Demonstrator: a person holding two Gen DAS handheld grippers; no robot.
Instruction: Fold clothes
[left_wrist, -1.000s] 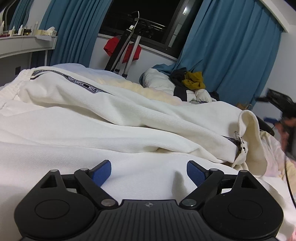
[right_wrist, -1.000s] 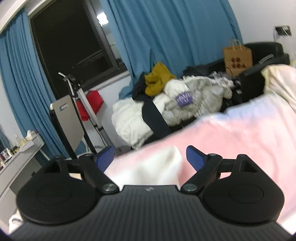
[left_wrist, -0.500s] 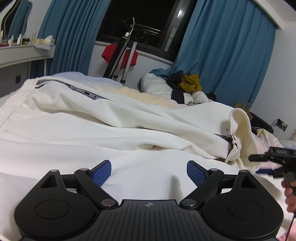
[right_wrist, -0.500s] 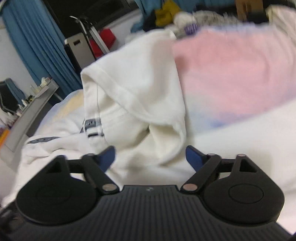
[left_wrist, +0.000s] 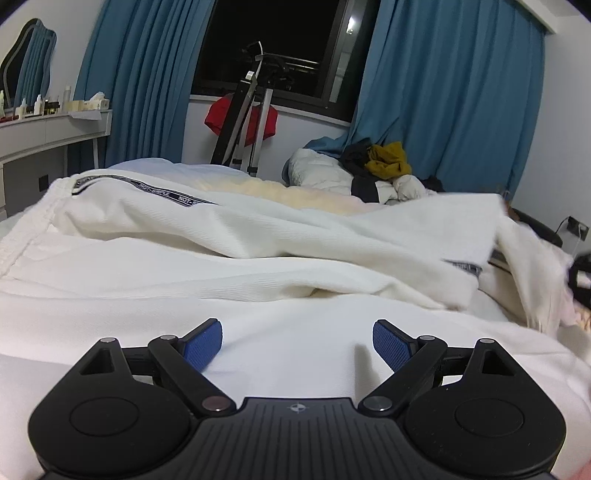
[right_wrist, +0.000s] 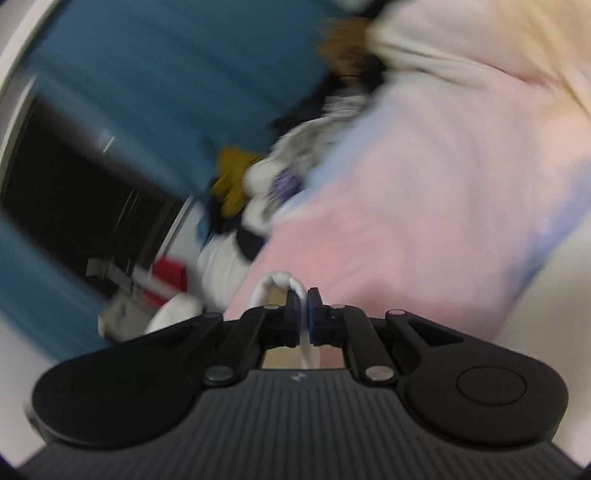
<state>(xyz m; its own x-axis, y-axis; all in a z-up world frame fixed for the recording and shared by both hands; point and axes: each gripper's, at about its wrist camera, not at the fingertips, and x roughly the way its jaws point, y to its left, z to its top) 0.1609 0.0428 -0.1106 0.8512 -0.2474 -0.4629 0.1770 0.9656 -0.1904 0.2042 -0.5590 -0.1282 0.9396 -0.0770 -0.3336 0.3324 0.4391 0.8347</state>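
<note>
**White garment on bed: right gripper pinching an edge, left spread wide**

Left wrist view. The left gripper hangs low over a white garment spread in rumpled folds across the bed. Its jaws are wide apart with nothing between the blue pads, only cloth below them. A black printed tape runs along the garment's upper fold. At the far right the cloth rises in a blurred flap; what lifts it is cut off by the frame edge. Behind: blue curtains, a dark window, a folded metal stand, and a heap of clothes.

Right wrist view. Heavily motion-blurred and tilted. The right gripper has its jaws nearly together, clamped on a thin fold of the white garment that loops up just past the pads. Pink bedding fills the right side; the room beyond is smeared and hard to read.
</note>
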